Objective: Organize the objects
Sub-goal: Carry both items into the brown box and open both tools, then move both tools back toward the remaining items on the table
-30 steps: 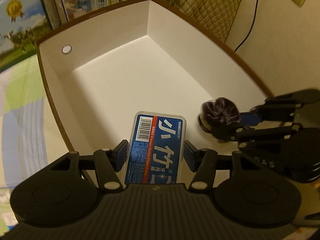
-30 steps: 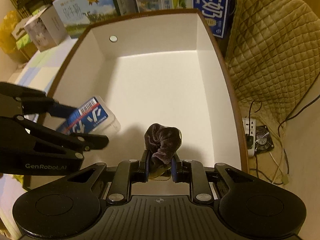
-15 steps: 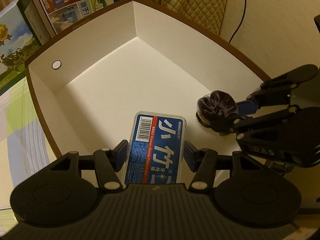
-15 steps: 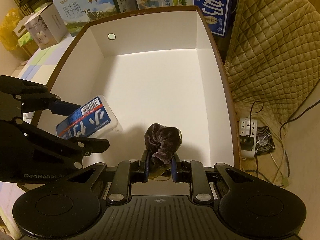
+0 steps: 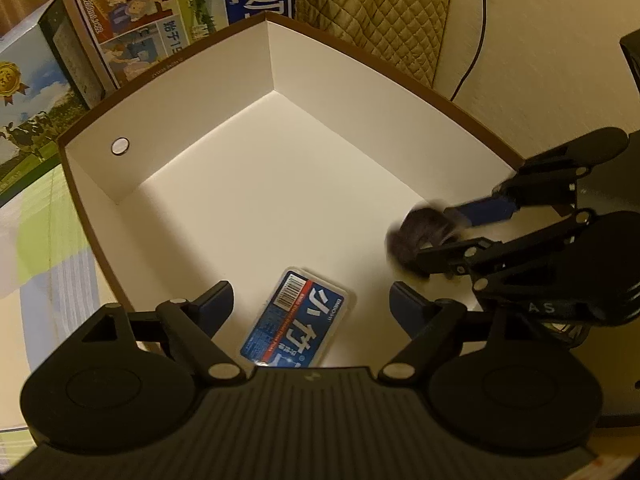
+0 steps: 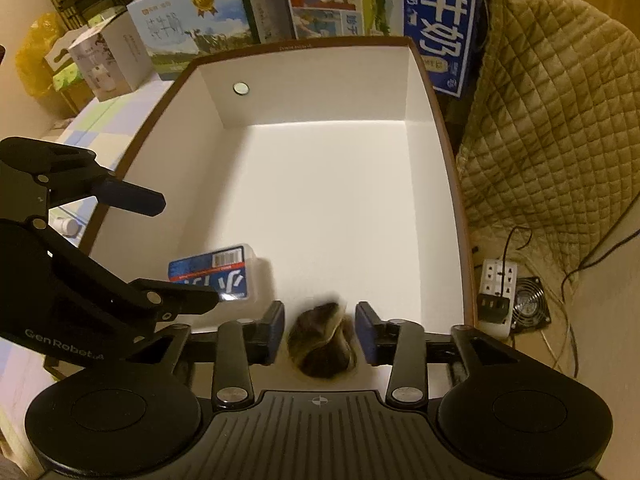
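A white box with a brown rim [image 5: 200,120] [image 6: 312,80] lies under both grippers. The blue-labelled floss case [image 5: 298,320] [image 6: 216,272] lies tilted on the box floor near the front wall. It is loose between the spread fingers of my left gripper [image 5: 312,304] [image 6: 182,252], whose jaws are opening. A dark velvet scrunchie [image 6: 322,340] [image 5: 420,240] shows blurred between the pads of my right gripper [image 6: 320,328] [image 5: 436,236]. Those jaws are opening too, with a gap on each side of the scrunchie.
Printed milk cartons [image 6: 440,20] [image 5: 140,32] stand behind the box's far wall. A quilted tan cover [image 6: 540,120] hangs to the right. A power strip [image 6: 496,296] with cables lies on the floor. A chequered cloth [image 6: 112,120] lies to the left.
Both grippers have spread their fingers. The floss case dropped out of the left one onto the box floor and turned. The scrunchie slipped free of the right one's pads.
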`<act>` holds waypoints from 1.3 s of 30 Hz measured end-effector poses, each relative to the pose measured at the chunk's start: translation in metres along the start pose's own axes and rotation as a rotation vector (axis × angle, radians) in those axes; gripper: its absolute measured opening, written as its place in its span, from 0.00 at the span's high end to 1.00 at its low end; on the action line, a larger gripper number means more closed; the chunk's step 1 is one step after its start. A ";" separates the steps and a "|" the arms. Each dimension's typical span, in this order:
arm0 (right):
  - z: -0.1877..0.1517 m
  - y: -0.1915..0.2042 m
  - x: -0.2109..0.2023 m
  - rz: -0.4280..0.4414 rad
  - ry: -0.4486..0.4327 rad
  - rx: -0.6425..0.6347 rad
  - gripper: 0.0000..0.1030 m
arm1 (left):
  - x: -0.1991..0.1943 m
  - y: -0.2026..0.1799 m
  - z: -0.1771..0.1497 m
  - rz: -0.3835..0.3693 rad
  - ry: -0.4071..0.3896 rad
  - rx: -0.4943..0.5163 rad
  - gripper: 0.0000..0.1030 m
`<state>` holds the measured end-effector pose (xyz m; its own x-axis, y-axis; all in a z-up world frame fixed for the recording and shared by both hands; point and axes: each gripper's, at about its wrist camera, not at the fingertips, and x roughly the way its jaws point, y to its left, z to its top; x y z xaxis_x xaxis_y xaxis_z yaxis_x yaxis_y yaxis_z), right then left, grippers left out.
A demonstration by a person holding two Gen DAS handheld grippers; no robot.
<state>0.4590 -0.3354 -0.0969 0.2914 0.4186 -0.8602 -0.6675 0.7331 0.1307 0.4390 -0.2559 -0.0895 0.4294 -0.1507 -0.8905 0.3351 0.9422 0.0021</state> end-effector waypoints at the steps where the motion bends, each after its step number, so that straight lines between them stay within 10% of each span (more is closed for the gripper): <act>1: 0.000 0.000 -0.001 0.008 -0.003 0.003 0.59 | -0.001 0.001 -0.001 0.004 -0.002 -0.001 0.20; 16: -0.007 0.006 -0.031 0.021 -0.073 0.050 0.33 | -0.034 0.011 -0.015 0.042 -0.057 -0.045 0.13; 39: -0.057 0.077 -0.120 0.048 -0.257 0.205 0.31 | -0.152 0.022 -0.096 0.068 -0.224 -0.213 0.10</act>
<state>0.3338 -0.3596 -0.0117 0.4431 0.5578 -0.7017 -0.5408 0.7907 0.2871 0.3005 -0.1835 0.0024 0.6269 -0.1247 -0.7691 0.1262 0.9903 -0.0577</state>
